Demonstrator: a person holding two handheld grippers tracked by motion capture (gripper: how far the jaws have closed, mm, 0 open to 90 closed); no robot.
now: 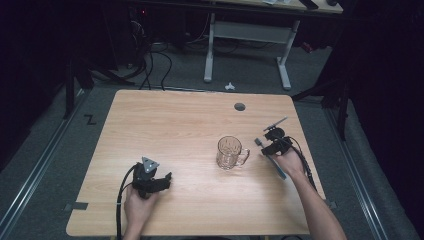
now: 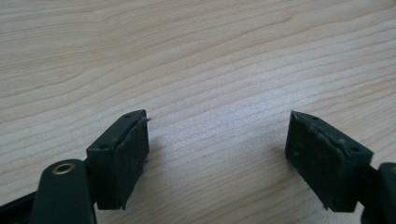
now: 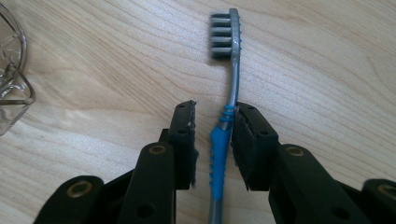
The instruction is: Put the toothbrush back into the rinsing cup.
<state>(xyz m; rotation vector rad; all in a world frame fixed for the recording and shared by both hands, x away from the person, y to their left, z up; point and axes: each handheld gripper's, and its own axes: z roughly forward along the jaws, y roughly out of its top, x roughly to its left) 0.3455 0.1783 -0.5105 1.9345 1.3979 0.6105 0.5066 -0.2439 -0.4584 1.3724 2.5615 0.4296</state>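
Lengthwise between the right tongs (image 3: 214,140), not yet clamped, the toothbrush (image 3: 229,70) points bristles away; left tongs (image 2: 217,158) gape.

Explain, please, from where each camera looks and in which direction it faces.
High view: above the person's side, facing forward and down on the table; both forearms, left gripper, right gripper.
Left gripper view: on the left gripper, facing bare tabletop; its open jaws.
Right gripper view: on the right gripper, facing the toothbrush between its jaws.
Shared: toothbrush, glass mug.
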